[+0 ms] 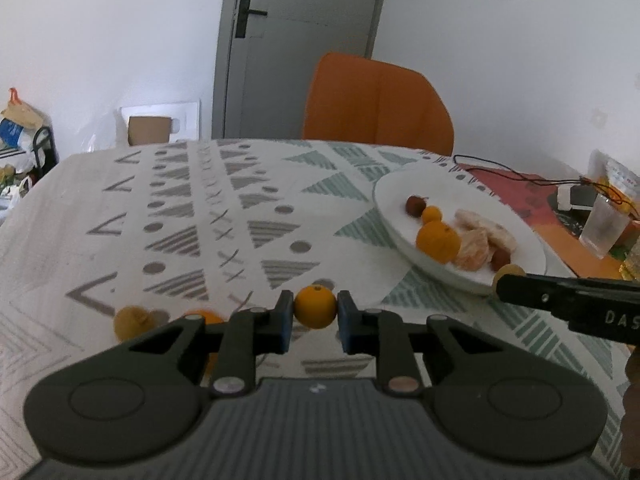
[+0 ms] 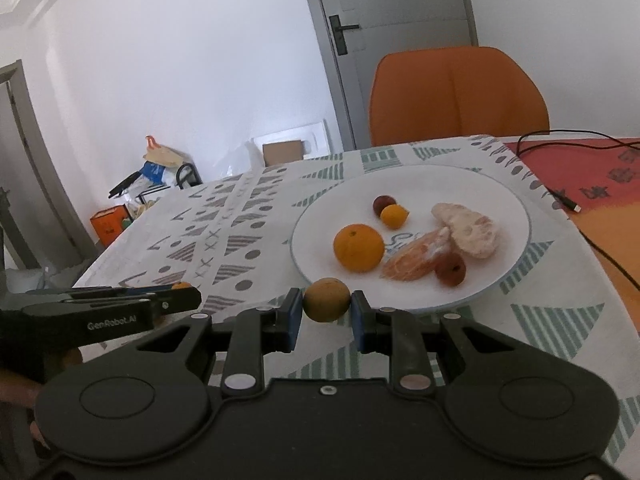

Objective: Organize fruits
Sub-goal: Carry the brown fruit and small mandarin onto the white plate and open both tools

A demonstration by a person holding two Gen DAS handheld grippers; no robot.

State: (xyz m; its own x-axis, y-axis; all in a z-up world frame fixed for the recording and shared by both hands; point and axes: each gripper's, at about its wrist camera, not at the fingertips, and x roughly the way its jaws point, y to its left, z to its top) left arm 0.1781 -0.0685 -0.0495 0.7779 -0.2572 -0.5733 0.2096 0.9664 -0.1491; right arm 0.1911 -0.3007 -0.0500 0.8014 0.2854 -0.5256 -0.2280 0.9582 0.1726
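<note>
Left gripper [image 1: 316, 307]: blue-padded fingers clamped on a small orange kumquat [image 1: 315, 306], one pad on each side, fruit held above the patterned tablecloth [image 1: 188, 216].

Behind its left finger, on the cloth: a yellowish-brown fruit [image 1: 129, 322] and, just beside it, another orange fruit [image 1: 204, 317], partly hidden by the gripper body.

Ahead and to the right of the left gripper: white plate [image 1: 394, 192].

Right gripper [image 2: 326, 300]: fingers closed on a dull yellow-brown round fruit [image 2: 327, 299], gripped at both sides and held over the near rim of the plate [image 2: 496, 196].

On the plate, ahead of the right gripper:
- whole orange [image 2: 359, 247], nearest, slightly left
- peeled citrus segments [image 2: 416, 259] touching a pale peeled piece [image 2: 468, 230], ahead to the right
- dark red fruit [image 2: 451, 269] against the segments, near side
- second dark red fruit [image 2: 383, 204] and small orange kumquat [image 2: 394, 216], touching, farther back

Left gripper's body shows at the left edge of the right wrist view, lower than the plate.

Beyond the table: orange chair [image 2: 458, 96], grey door [image 1: 300, 40].
</note>
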